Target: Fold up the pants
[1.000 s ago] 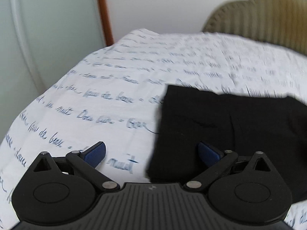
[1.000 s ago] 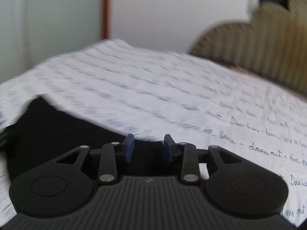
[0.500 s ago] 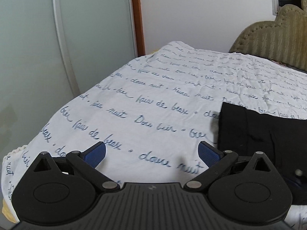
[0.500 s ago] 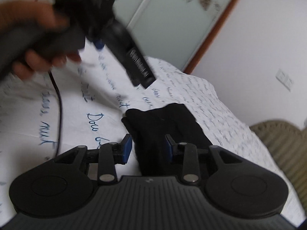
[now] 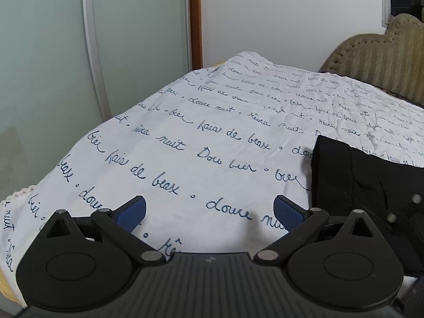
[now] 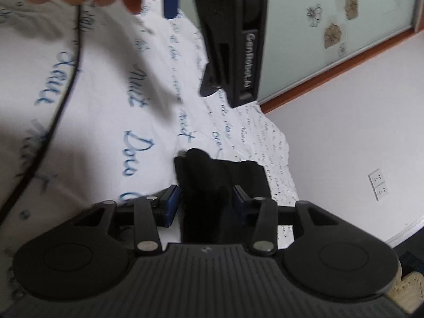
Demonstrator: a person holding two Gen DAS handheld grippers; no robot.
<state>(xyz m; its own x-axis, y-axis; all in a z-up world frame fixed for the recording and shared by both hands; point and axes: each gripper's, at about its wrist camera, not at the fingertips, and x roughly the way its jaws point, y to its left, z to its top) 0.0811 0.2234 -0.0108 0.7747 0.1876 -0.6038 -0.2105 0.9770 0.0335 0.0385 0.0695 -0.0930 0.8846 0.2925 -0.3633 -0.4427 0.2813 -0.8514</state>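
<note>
The left gripper (image 5: 209, 213) hovers over the sheet (image 5: 212, 143), jaws spread wide, holding nothing. The right gripper (image 6: 205, 202) sits partly spread with the pants (image 6: 220, 185) between its jaws — contact cannot be confirmed. Beyond, the pants lie folded, right of the left gripper. Risk: lifting now could drag a layer and undo the fold.

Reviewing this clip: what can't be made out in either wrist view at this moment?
- Black pants: left wrist view, the frame's right edge cuts them off.
- Right gripper: its own view, pants lie between the fingers; pinched or not is unclear.
- Left gripper: right wrist view, blurred, top edge crops it.
</note>
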